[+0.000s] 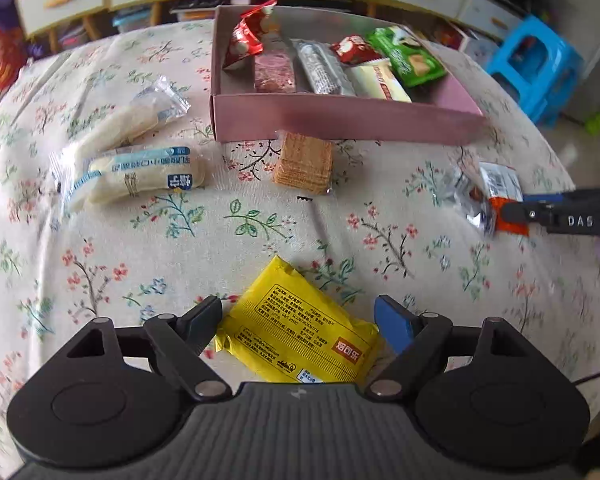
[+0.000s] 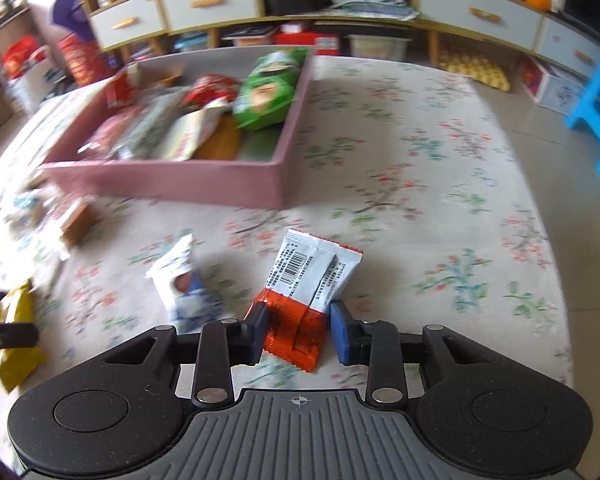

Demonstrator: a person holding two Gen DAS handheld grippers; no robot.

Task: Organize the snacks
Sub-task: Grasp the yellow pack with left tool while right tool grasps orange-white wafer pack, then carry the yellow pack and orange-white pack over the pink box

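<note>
Right hand-held gripper (image 2: 298,330) around orange-and-white packet (image 2: 308,292)

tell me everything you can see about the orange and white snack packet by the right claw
The orange and white packet is a flat, glossy sealed wrapper with zigzag-cut ends. Its far part is white, with a barcode, fine print and a raised back seam; its near part is orange. It lies seam side up on the floral tablecloth, near a crumpled blue and white wrapper. The right claw straddles its orange end, both pads at its edges and apparently pinching it.
</note>
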